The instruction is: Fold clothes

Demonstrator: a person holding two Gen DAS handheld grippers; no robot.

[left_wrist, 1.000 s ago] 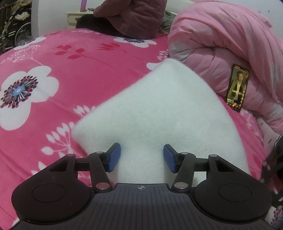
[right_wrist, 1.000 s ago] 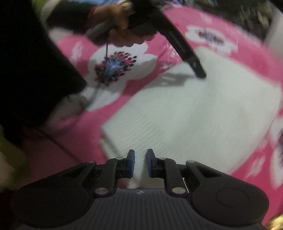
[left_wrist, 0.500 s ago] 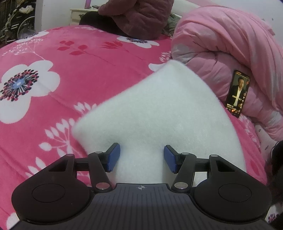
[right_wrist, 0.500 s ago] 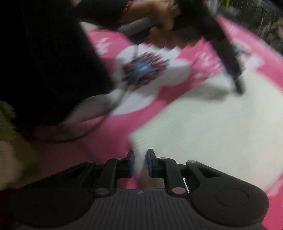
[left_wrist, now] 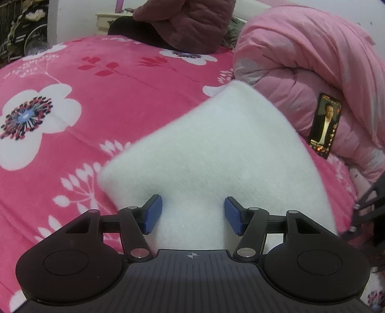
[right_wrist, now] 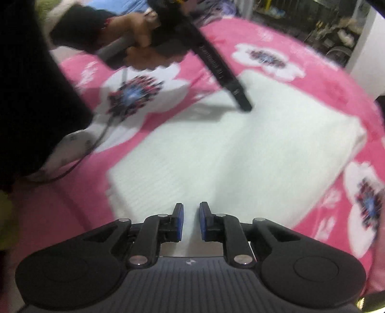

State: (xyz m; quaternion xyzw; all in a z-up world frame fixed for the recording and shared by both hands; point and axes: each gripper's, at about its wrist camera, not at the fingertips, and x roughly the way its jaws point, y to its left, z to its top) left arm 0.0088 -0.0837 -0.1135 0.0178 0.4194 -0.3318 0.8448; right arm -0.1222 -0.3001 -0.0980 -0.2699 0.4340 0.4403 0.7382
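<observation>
A white knitted garment (left_wrist: pixel 216 149) lies folded flat in a rectangle on the pink flowered bedspread (left_wrist: pixel 72 96). My left gripper (left_wrist: pixel 192 201) hovers over its near corner, and its jaws are opening. The blue pads stand wide apart above the cloth and press on nothing. In the right wrist view the same garment (right_wrist: pixel 240 156) fills the middle, and the left gripper (right_wrist: pixel 244 106), held by a hand (right_wrist: pixel 142 31), points down at its far edge. My right gripper (right_wrist: pixel 191 209) hangs over the garment's near edge, shut to a narrow slit with nothing clamped.
A rolled pink quilt (left_wrist: pixel 312 60) lies to the right of the garment, with a lit phone (left_wrist: pixel 324 125) leaning on it. A maroon padded garment (left_wrist: pixel 187 21) sits at the bed's far side. The person's dark sleeve (right_wrist: pixel 28 96) and a cable (right_wrist: pixel 96 144) are on the left.
The right wrist view swung sideways and back, so my right gripper again sits over the garment's near edge. The left pads stand slightly wider. The garment has not moved.
</observation>
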